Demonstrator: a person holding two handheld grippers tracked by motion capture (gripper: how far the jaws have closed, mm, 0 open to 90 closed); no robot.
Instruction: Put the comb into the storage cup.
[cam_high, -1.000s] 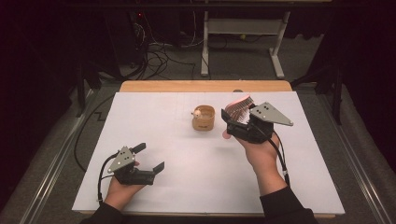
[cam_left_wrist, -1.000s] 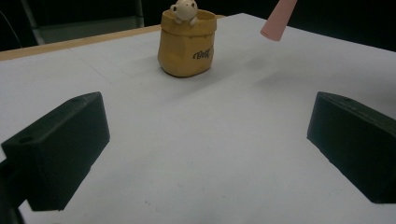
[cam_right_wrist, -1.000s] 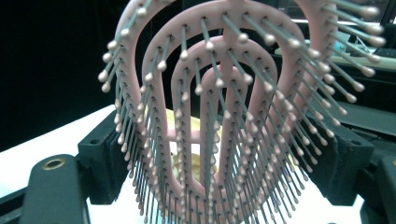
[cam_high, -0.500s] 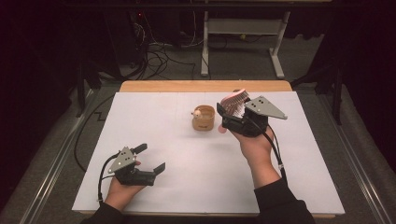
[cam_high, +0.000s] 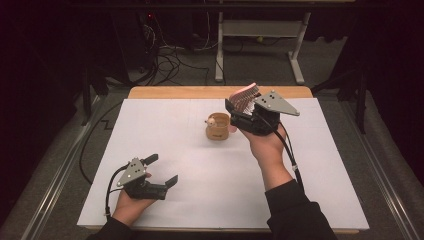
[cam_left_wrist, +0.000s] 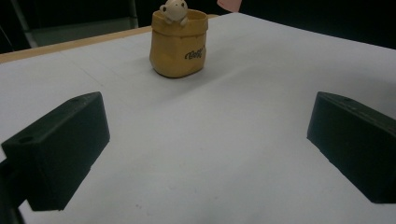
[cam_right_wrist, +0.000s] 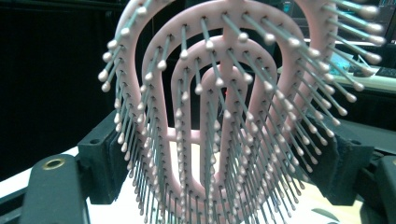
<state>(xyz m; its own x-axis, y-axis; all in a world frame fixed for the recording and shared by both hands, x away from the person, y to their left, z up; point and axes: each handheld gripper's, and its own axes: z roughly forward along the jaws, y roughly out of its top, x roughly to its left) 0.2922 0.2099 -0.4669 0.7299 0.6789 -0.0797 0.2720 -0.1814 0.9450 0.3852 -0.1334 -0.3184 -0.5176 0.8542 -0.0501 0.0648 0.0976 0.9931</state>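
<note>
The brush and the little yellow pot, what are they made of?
The brush looks like smooth pink plastic, moulded in open loops, with thin grey pins tipped by pale balls. The right gripper is shut on it. The pot looks like glazed ceramic or hard plastic shaped like a crumpled bag; its faint sheen leaves that open.

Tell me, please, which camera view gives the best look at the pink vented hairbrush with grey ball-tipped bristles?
The right gripper view: the pink vented hairbrush stands close up between the jaws of the right gripper, loops and bristles sharp. The high view shows it small beside the yellow bag-shaped cup. The left gripper view catches a pink corner at the top edge.
</note>
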